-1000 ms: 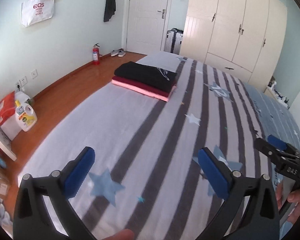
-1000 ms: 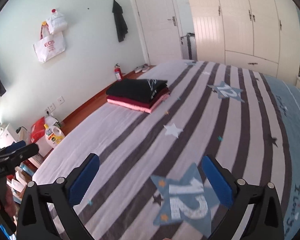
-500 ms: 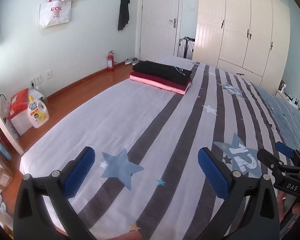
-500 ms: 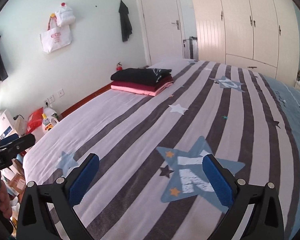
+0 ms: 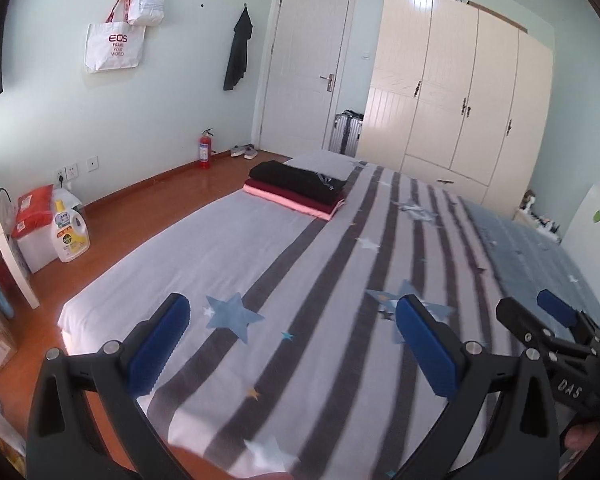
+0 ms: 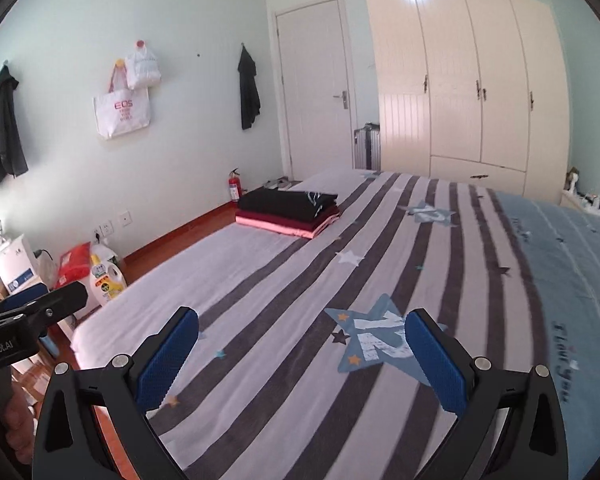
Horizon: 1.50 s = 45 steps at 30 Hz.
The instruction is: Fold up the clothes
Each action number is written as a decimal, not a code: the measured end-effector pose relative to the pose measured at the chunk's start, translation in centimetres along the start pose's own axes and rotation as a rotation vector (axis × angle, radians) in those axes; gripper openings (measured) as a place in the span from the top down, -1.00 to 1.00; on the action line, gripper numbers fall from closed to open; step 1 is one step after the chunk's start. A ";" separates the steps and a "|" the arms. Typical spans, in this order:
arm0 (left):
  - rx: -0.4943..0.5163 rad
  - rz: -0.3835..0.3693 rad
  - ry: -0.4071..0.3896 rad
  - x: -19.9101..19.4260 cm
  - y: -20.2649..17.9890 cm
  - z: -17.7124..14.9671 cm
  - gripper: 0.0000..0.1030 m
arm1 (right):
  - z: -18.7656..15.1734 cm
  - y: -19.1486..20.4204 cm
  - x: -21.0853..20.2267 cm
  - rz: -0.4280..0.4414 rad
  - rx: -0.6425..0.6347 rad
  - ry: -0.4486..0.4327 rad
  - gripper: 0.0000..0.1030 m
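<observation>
A stack of three folded clothes (image 5: 296,194), black on dark red on pink, lies at the far left side of the striped bed (image 5: 260,264); it also shows in the right wrist view (image 6: 288,212). My left gripper (image 5: 292,344) is open and empty above the near end of the bed. My right gripper (image 6: 300,360) is open and empty, also above the near end. Each gripper shows at the edge of the other's view: the right one (image 5: 556,328) and the left one (image 6: 32,312).
A detergent bottle (image 5: 71,232) and red-topped box (image 5: 34,216) stand on the wooden floor left of the bed. A fire extinguisher (image 5: 205,150), door (image 5: 304,76), suitcase (image 5: 346,132) and cream wardrobe (image 5: 460,100) line the far walls. Bags (image 5: 114,46) hang on the wall.
Both grippers have pulled back and tilted up from the bed, so more of the room and walls is in view. Both stay open and empty.
</observation>
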State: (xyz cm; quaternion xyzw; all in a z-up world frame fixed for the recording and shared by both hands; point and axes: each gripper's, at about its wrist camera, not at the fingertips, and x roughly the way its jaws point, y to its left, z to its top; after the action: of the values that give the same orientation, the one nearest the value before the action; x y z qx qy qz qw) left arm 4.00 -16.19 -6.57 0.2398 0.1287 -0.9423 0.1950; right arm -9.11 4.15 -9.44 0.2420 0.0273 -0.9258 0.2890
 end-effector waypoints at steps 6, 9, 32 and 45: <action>0.033 0.025 -0.065 -6.6 -1.9 2.8 -0.98 | 3.2 1.1 -6.5 -0.031 -0.023 -0.041 -0.98; 0.035 0.016 -0.099 -8.4 -2.3 4.0 -0.98 | 5.1 1.7 -8.5 -0.041 -0.027 -0.064 -0.98; 0.085 0.109 -0.095 -6.0 -2.2 5.9 -0.98 | 7.4 2.7 -6.7 -0.013 -0.026 -0.087 -0.98; 0.093 0.105 -0.094 -5.5 -2.6 6.0 -0.98 | 7.6 3.1 -6.2 -0.013 -0.020 -0.086 -0.98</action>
State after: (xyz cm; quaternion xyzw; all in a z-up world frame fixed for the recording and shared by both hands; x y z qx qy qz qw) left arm 4.94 -14.21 1.66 0.2105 0.0626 -0.9460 0.2386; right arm -6.25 3.38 0.37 0.1987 0.0257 -0.9370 0.2863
